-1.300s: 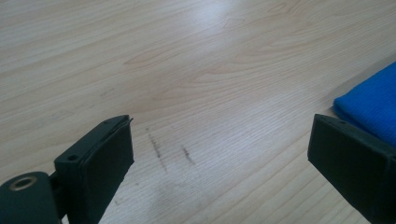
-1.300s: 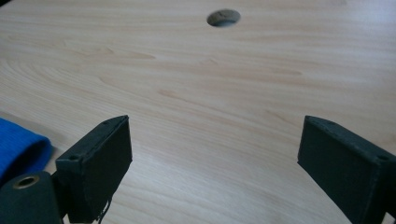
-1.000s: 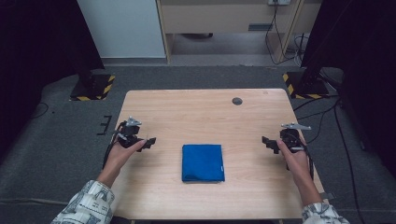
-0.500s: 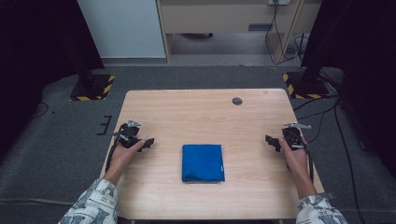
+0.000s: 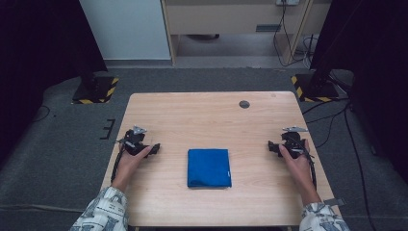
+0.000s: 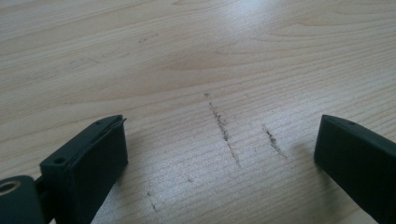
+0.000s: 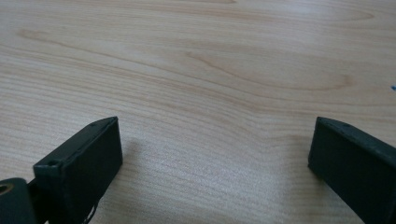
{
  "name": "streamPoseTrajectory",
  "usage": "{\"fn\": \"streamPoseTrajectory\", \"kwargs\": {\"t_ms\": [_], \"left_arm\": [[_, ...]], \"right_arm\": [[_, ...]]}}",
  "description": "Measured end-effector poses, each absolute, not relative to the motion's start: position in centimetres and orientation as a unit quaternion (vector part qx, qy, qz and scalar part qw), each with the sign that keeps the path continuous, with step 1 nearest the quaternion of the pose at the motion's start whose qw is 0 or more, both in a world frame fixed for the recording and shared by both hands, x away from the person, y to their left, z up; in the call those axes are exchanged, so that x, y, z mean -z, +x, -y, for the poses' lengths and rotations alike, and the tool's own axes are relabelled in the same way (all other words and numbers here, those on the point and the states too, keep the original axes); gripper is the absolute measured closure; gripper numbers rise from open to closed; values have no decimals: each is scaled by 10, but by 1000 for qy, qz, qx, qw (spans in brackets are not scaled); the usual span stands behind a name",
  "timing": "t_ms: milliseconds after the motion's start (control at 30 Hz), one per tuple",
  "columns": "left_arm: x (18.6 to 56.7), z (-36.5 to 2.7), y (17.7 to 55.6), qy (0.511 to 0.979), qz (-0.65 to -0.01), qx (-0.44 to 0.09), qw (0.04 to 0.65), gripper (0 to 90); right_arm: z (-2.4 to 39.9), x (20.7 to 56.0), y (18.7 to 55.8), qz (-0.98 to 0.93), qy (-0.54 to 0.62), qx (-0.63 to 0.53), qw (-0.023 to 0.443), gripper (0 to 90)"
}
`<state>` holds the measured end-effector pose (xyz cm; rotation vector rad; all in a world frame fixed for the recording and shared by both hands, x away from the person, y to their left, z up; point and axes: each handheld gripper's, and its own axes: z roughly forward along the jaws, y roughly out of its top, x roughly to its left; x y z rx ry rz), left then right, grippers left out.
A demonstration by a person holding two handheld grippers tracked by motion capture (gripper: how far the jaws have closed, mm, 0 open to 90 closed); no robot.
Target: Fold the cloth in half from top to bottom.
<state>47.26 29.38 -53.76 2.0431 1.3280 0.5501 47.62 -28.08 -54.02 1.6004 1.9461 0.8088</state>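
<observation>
A folded blue cloth (image 5: 209, 167) lies flat at the middle of the wooden table (image 5: 202, 115), near the front edge. My left gripper (image 5: 155, 148) rests low on the table to the left of the cloth and points toward it, well apart from it. Its jaws stand wide open over bare, scratched wood (image 6: 224, 135). My right gripper (image 5: 271, 146) sits to the right of the cloth and faces it across a gap of bare wood. Its jaws have just been opening and stand wide apart, with only tabletop (image 7: 215, 121) between them.
A small dark round grommet (image 5: 244, 104) sits in the table's far right part. Black stands with yellow-black striped bases (image 5: 94, 90) (image 5: 313, 89) flank the table's far corners on the grey floor. Cables (image 5: 346, 130) run along the floor at the right.
Both hands have sunk a little toward the tabletop. The right gripper has shifted slightly inward. The blue cloth has not moved.
</observation>
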Motion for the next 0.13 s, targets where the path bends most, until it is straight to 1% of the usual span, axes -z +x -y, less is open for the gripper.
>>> {"fn": "streamPoseTrajectory", "kwargs": {"t_ms": [133], "left_arm": [[538,-293,472,775,-506,-210,316,19]], "right_arm": [[278,540,470,-690,616,-285,253,6]]}}
